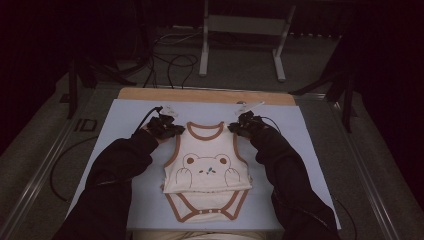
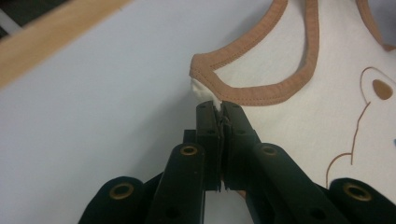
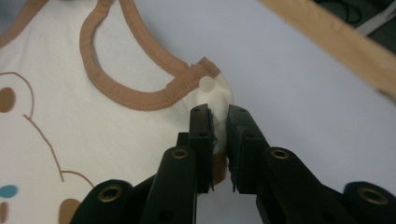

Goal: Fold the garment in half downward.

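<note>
A cream baby bodysuit (image 1: 207, 172) with brown trim and a bear print lies on the pale blue mat (image 1: 125, 120), its lower part folded up. My left gripper (image 1: 172, 131) is shut on the bodysuit's left shoulder; in the left gripper view the jaws pinch the cream cloth (image 2: 205, 91) just below the brown trim. My right gripper (image 1: 239, 128) is shut on the right shoulder, where cream fabric (image 3: 219, 135) is bunched between the jaws below a white snap button (image 3: 205, 84). Both shoulders are slightly raised off the mat.
A wooden strip (image 1: 205, 95) runs along the mat's far edge. Black cables (image 1: 172, 65) and a metal stand (image 1: 242, 30) sit on the floor behind the table. Dark sleeves (image 1: 115, 175) reach in from the bottom. Bare mat lies left and right of the garment.
</note>
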{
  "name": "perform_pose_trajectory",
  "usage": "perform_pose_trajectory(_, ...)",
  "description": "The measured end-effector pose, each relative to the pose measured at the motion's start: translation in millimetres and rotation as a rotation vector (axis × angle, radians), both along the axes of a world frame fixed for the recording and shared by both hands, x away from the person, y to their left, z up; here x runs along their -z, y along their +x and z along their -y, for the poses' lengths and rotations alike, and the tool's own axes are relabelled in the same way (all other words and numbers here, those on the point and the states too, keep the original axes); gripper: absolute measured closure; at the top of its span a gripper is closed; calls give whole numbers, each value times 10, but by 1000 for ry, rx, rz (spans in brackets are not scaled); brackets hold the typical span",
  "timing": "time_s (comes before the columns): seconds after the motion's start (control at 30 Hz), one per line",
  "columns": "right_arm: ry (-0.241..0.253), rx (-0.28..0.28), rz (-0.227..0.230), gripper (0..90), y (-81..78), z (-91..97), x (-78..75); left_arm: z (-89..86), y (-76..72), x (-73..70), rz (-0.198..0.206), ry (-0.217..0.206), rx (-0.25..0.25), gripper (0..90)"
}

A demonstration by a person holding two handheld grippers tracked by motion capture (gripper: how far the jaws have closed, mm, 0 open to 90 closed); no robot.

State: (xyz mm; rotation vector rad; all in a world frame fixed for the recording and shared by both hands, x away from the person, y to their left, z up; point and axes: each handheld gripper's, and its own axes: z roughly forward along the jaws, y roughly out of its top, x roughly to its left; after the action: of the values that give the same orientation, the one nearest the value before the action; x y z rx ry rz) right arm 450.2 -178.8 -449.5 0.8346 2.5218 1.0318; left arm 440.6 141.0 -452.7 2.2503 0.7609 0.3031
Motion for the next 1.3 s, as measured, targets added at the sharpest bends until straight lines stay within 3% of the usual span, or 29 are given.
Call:
perform_pose_trajectory(0.47, 32, 23, 113, 809, 70, -25, -470, -43, 64, -483, 103, -29, -34, 880)
perform_pose_trajectory(0.67, 62, 31, 145, 809, 75, -18, -620, -56, 55, -618, 133, -40, -41, 880)
perform_pose_trajectory(0.93, 76, 29, 181, 808, 46, -6, -749, -72, 0, -699, 150, -62, -34, 880)
perform_pose_trajectory(1.3, 89, 18, 197, 808, -102, 13, -727, -99, -162, -669, 159, -76, -16, 880)
